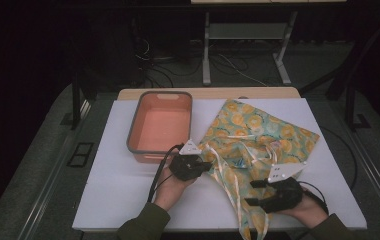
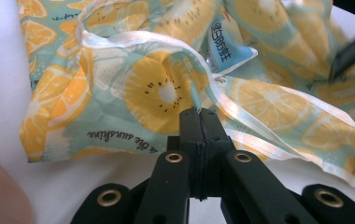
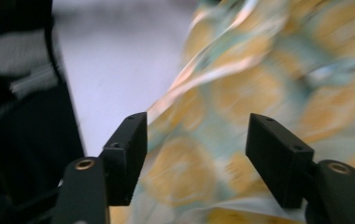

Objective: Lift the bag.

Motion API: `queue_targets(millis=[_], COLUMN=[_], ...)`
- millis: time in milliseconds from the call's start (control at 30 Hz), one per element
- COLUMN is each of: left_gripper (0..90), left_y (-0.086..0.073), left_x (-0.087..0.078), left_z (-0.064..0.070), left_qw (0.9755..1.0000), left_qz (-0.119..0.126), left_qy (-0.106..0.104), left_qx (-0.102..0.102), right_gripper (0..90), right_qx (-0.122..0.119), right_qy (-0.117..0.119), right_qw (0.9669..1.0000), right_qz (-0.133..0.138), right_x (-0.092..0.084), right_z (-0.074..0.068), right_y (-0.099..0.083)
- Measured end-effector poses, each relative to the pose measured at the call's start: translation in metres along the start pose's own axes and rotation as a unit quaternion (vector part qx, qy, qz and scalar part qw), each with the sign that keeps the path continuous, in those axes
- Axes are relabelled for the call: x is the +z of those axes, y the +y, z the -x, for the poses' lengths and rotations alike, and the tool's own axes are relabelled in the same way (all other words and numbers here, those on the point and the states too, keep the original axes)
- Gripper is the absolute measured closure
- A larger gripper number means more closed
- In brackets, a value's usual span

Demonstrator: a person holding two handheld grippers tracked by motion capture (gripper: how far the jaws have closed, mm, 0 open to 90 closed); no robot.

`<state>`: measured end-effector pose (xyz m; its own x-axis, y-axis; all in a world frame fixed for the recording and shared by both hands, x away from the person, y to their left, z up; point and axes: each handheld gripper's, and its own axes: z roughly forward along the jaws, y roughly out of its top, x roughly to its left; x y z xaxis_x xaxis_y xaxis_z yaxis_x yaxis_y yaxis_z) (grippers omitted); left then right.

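A teal cloth printed with yellow citrus slices [image 1: 258, 135] lies crumpled on the white table, white ribbons trailing from it. My left gripper [image 1: 209, 165] is at its left edge. In the left gripper view the jaws [image 2: 199, 112] are pressed together on a pinched fold of the cloth [image 2: 157, 88], beside a white ribbon [image 2: 241, 112] and a blue label [image 2: 224, 46]. My right gripper [image 1: 250, 193] hovers at the cloth's near strip. Its jaws [image 3: 196, 140] stand wide apart above the blurred cloth [image 3: 241, 93], holding nothing.
An orange bin with a grey rim [image 1: 134, 125] stands at the back left of the table [image 1: 113, 195], just beyond my left gripper. Table legs and cables lie on the dark floor behind. The right gripper's jaw [image 2: 353, 51] shows far off in the left gripper view.
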<state>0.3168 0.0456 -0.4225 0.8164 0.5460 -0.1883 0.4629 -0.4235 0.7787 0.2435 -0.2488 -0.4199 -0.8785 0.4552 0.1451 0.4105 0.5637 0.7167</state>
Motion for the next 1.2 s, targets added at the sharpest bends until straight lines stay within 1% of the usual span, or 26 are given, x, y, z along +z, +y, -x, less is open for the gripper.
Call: queue_targets(millis=[33, 67, 167, 200, 233, 267, 300, 333, 367, 400, 433, 467, 500, 533, 600, 700, 733, 833, 867, 967, 1067, 1200], left_gripper=[89.5, 89.5, 89.5, 89.5, 89.5, 89.5, 89.5, 89.5, 89.5, 89.5, 89.5, 89.5, 89.5, 89.6, 89.6, 89.6, 89.5, 89.5, 89.6, 89.5, 89.6, 89.5], left_y=[0.000, 0.000, 0.000, 0.000, 0.000, 0.000, 0.000, 0.000, 0.000, 0.000, 0.000, 0.000, 0.000, 0.000, 0.001, 0.002, 0.002, 0.003, 0.003, 0.005, 0.008, 0.017], left_x=[0.000, 0.000, 0.000, 0.000, 0.000, 0.000, 0.000, 0.000, 0.000, 0.000, 0.000, 0.000, -0.001, -0.001, -0.002, -0.002, -0.002, -0.003, -0.004, -0.006, -0.007, -0.012], left_z=[0.000, -0.001, -0.001, -0.001, -0.001, -0.001, -0.001, -0.001, -0.001, -0.001, -0.001, -0.001, -0.001, -0.001, -0.001, -0.003, -0.003, -0.003, -0.002, -0.001, 0.001, 0.004], left_qw=[1.0000, 1.0000, 1.0000, 1.0000, 1.0000, 1.0000, 1.0000, 1.0000, 1.0000, 1.0000, 1.0000, 1.0000, 1.0000, 0.9999, 0.9998, 0.9996, 0.9995, 0.9995, 0.9993, 0.9991, 0.9987, 0.9979], left_qz=[-0.001, -0.001, 0.000, -0.001, -0.001, -0.001, -0.001, 0.000, 0.000, 0.000, 0.000, 0.000, 0.001, 0.003, 0.009, 0.013, 0.016, 0.018, 0.021, 0.029, 0.040, 0.058], left_qy=[0.000, 0.000, 0.000, 0.000, -0.001, -0.001, -0.002, -0.003, -0.003, -0.004, -0.004, -0.005, -0.005, -0.007, -0.011, -0.015, -0.015, -0.016, -0.017, -0.019, -0.024, -0.025], left_qx=[-0.001, -0.002, -0.004, -0.003, -0.003, -0.004, -0.005, -0.005, -0.006, -0.006, -0.007, -0.007, -0.009, -0.010, -0.015, -0.021, -0.023, -0.023, -0.024, -0.022, -0.022, -0.016], right_gripper=[35.4, 34.5, 31.8, 31.4, 32.8, 38.2, 43.5, 50.3, 60.9, 66.0, 74.8, 81.2, 86.8, 89.5, 89.9, 90.0, 90.0, 90.0, 90.0, 90.0, 90.0, 90.0], right_qx=[-0.004, -0.009, -0.016, -0.022, -0.026, -0.032, -0.048, -0.055, -0.057, -0.064, -0.063, -0.064, -0.063, -0.063, -0.058, -0.051, -0.043, -0.032, -0.033, -0.028, -0.025, -0.028], right_qy=[-0.001, 0.004, 0.005, 0.000, -0.004, -0.007, -0.018, -0.025, -0.027, -0.035, -0.033, -0.038, -0.042, -0.044, -0.039, -0.053, -0.057, -0.070, -0.072, -0.084, -0.099, -0.118], right_qw=[0.9999, 0.9997, 0.9987, 0.9982, 0.9978, 0.9967, 0.9958, 0.9953, 0.9951, 0.9944, 0.9945, 0.9943, 0.9942, 0.9942, 0.9951, 0.9953, 0.9957, 0.9961, 0.9961, 0.9958, 0.9947, 0.9925], right_qz=[-0.010, -0.021, -0.048, -0.055, -0.062, -0.074, -0.076, -0.076, -0.076, -0.077, -0.077, -0.076, -0.076, -0.075, -0.070, -0.063, -0.058, -0.043, -0.039, -0.023, -0.006, 0.016], right_x=[0.004, 0.007, 0.016, 0.018, 0.020, 0.022, 0.022, 0.021, 0.020, 0.020, 0.019, 0.019, 0.019, 0.019, 0.018, 0.015, 0.013, 0.007, 0.005, 0.000, -0.006, -0.015], right_z=[-0.003, -0.005, -0.009, -0.009, -0.009, -0.009, -0.011, -0.011, -0.010, -0.010, -0.009, -0.008, -0.006, -0.004, -0.001, 0.004, 0.006, 0.012, 0.014, 0.016, 0.019, 0.027], right_y=[-0.003, -0.006, -0.011, -0.011, -0.012, -0.013, -0.014, -0.014, -0.013, -0.013, -0.013, -0.013, -0.013, -0.013, -0.014, -0.014, -0.014, -0.012, -0.012, -0.009, -0.006, 0.001])
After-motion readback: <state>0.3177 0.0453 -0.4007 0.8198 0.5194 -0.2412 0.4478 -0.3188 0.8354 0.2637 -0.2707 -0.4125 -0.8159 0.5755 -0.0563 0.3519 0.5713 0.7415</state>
